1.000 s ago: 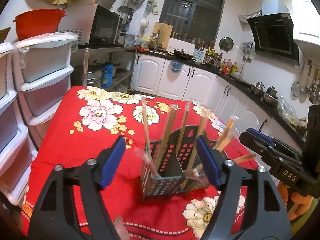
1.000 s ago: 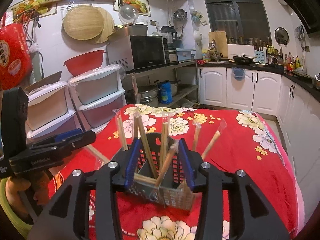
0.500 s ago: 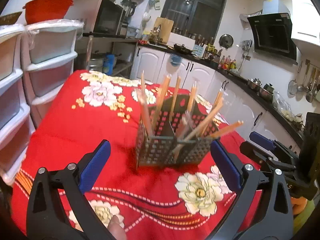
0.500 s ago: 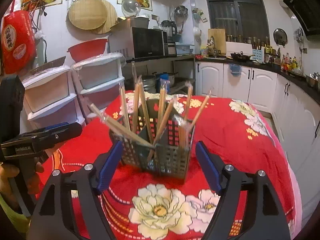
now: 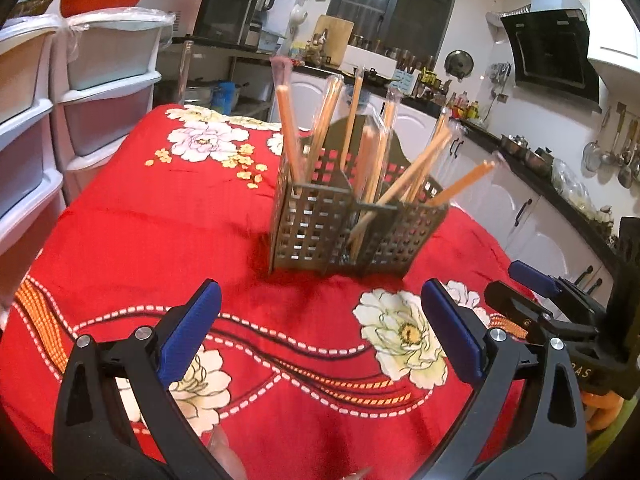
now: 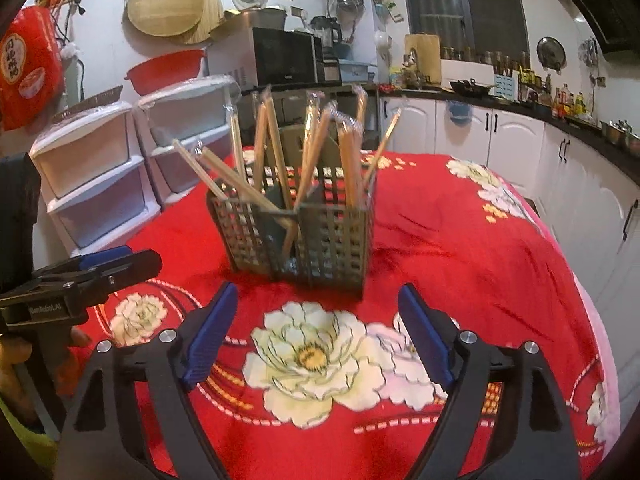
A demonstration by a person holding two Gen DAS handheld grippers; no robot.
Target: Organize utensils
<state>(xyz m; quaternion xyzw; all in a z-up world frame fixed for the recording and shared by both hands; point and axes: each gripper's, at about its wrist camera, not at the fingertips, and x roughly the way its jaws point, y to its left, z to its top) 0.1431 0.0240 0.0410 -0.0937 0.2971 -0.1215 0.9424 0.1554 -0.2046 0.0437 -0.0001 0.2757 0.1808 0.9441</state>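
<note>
A dark grey perforated utensil holder (image 5: 344,228) stands upright on the red flowered tablecloth (image 5: 160,216); it also shows in the right wrist view (image 6: 296,236). Several wrapped wooden chopsticks (image 5: 320,120) stand and lean in its compartments, also seen from the right wrist (image 6: 308,148). My left gripper (image 5: 320,320) is open and empty, well short of the holder. My right gripper (image 6: 320,320) is open and empty, also short of it. Each gripper shows in the other's view, the right one (image 5: 532,280) at right and the left one (image 6: 104,264) at left.
White plastic drawer units (image 5: 92,80) stand beside the table at the left, also in the right wrist view (image 6: 92,168). White kitchen cabinets (image 6: 500,136) and a dark counter run behind. The tablecloth (image 6: 460,240) drops off at the table's right edge.
Both grippers have opened wide and pulled back from the holder, which now stands free on the cloth farther ahead. The chopsticks stay in it.
</note>
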